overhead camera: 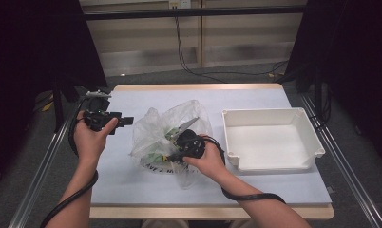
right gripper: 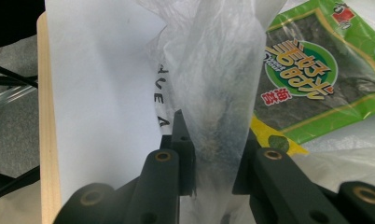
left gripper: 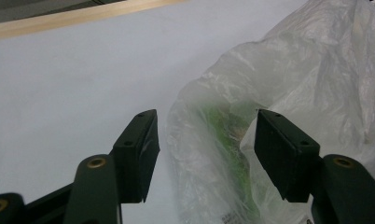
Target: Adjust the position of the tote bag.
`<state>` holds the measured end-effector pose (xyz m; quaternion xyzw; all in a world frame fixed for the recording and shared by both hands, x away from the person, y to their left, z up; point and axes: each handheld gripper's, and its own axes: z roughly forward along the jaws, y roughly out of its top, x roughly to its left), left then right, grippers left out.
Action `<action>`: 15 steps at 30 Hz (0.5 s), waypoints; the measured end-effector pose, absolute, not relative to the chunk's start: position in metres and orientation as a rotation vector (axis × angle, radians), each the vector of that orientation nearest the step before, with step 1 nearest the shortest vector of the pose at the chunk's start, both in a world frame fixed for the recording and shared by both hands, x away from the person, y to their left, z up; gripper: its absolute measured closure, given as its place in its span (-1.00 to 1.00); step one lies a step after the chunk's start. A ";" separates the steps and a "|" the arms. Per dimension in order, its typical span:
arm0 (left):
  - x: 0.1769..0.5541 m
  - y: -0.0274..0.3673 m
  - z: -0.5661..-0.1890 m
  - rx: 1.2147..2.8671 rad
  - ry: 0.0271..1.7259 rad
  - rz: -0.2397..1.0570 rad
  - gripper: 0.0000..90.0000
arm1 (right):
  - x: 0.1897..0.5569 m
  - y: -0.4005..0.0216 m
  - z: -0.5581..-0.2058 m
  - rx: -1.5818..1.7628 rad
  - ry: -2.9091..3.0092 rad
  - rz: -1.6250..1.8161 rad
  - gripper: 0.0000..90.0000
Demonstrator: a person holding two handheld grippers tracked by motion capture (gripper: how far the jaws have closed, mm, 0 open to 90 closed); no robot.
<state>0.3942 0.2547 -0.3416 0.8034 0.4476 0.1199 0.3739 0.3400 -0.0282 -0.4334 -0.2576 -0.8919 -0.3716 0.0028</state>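
The left tongs (overhead camera: 128, 120) stand open, clear of the bag (overhead camera: 156, 130) at mid-counter (overhead camera: 118, 185); the right tongs (overhead camera: 168, 157) pinch a fold of its film. To do this well, I'd keep that pinch firm and regrip the left rim (thin plastic slips easily). One bag, one green packet (right gripper: 311, 79) visible inside, one empty tray (overhead camera: 274, 161).

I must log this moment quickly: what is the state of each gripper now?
Left gripper: open, holding nothing; the plastic bag lies beyond its fingers.
Right gripper: closed on a fold of the plastic bag.
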 end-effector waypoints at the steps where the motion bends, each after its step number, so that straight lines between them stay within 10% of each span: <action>1: 0.394 0.253 -0.339 2.067 1.137 0.307 -0.12 | 0.340 -0.028 -0.434 -0.802 -2.803 -1.168 0.72; 15: 0.401 0.216 -0.331 2.114 1.034 0.316 -0.47 | 0.339 -0.023 -0.434 -0.779 -2.811 -1.173 0.73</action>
